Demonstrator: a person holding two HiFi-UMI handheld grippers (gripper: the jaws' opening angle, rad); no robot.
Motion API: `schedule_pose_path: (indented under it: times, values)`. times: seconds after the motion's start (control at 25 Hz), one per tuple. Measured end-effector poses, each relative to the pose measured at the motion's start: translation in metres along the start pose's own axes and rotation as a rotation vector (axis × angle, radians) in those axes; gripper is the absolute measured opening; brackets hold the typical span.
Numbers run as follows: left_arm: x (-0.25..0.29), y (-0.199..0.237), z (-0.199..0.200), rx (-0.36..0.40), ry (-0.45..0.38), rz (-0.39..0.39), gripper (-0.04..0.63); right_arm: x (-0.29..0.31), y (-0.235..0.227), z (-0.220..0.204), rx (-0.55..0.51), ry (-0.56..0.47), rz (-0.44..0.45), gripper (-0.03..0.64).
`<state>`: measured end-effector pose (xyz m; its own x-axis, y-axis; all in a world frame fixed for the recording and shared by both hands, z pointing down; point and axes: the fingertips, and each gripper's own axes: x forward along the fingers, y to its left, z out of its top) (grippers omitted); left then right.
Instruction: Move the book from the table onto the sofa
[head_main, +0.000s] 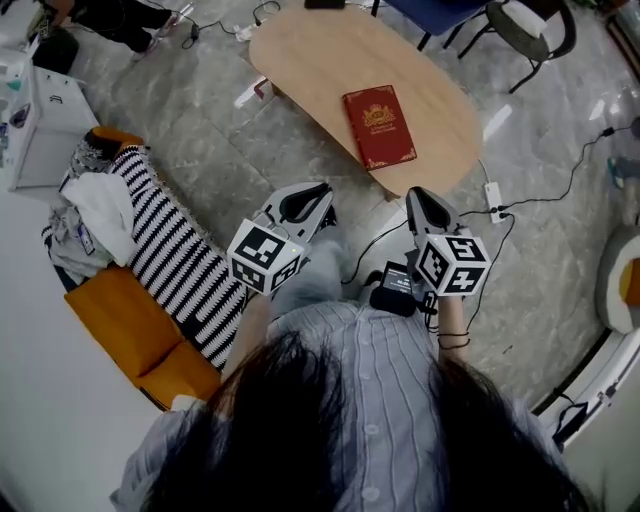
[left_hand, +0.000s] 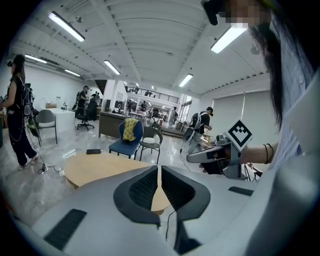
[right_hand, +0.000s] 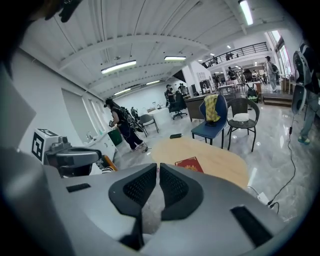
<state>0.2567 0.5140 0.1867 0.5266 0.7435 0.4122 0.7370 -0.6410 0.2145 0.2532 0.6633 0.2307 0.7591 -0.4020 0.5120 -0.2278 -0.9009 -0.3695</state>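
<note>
A red book with a gold crest lies flat on the oval wooden table, near its right end. The right gripper view shows the book beyond the jaws. My left gripper is shut and empty, held in the air short of the table's near edge. Beside it, my right gripper is likewise shut with nothing in it, just below the table edge in the head view. The sofa with orange cushions lies at lower left. In the left gripper view, the table lies ahead and the right gripper shows at right.
A striped blanket and loose clothes lie on the sofa. Cables and a black power box lie on the floor by my feet. A blue chair and a black chair stand behind the table. A dark phone rests on the table's far end.
</note>
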Motion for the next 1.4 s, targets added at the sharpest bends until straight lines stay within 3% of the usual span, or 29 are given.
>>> schedule_pose_path:
  times: [0.32, 0.68, 1.12, 1.28, 1.4]
  values:
    - [0.015, 0.074, -0.006, -0.023, 0.064, -0.081, 0.014, 0.056, 0.001, 0.022, 0.044, 0.039, -0.106, 0.034]
    - [0.032, 0.121, -0.006, 0.048, 0.112, -0.177, 0.014, 0.086, 0.010, 0.037, 0.073, 0.014, -0.174, 0.034]
    - [0.069, 0.106, 0.009, 0.107, 0.077, -0.277, 0.014, 0.085, -0.008, 0.044, 0.082, 0.019, -0.211, 0.034]
    - [0.083, 0.104, 0.009, 0.104, 0.093, -0.261, 0.013, 0.094, -0.024, 0.050, 0.079, 0.033, -0.205, 0.034]
    - [0.096, 0.106, 0.008, 0.061, 0.097, -0.242, 0.014, 0.105, -0.042, 0.052, 0.059, 0.061, -0.196, 0.034]
